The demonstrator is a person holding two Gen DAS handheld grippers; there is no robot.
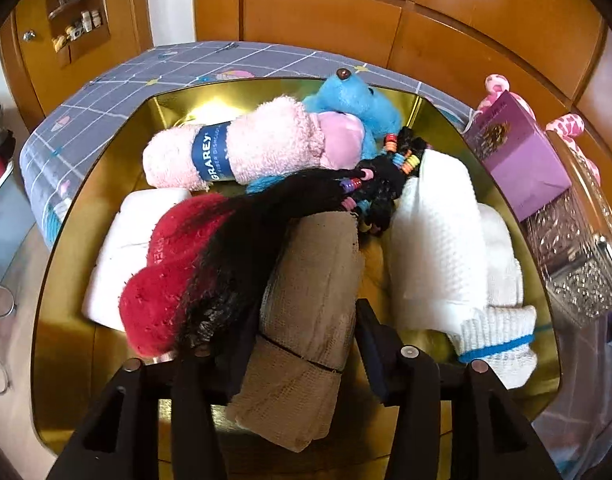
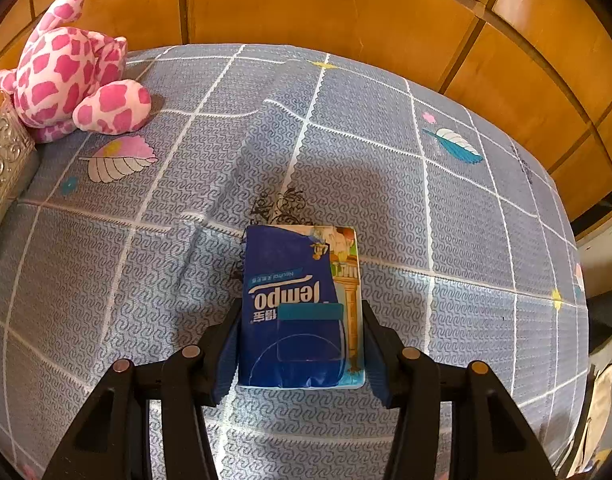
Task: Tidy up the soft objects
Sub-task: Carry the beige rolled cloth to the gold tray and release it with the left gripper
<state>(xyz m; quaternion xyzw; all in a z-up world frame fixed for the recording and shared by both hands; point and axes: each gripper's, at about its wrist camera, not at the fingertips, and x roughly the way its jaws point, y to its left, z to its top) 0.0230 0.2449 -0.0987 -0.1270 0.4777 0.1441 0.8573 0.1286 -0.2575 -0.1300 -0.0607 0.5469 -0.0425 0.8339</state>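
Tissue pack is clamped by the right gripper above the bedsheet; left gripper, fingers astride the beige roll, grip uncertain; transfer to gold tray is judged next.

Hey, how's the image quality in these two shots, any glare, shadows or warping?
Left wrist view: glare on the gold tray; fisheye bends the wardrobe panels. Right wrist view: the Tempo tissue pack is sharp, a soft shadow falls on the bedsheet, and grid lines bow outward.
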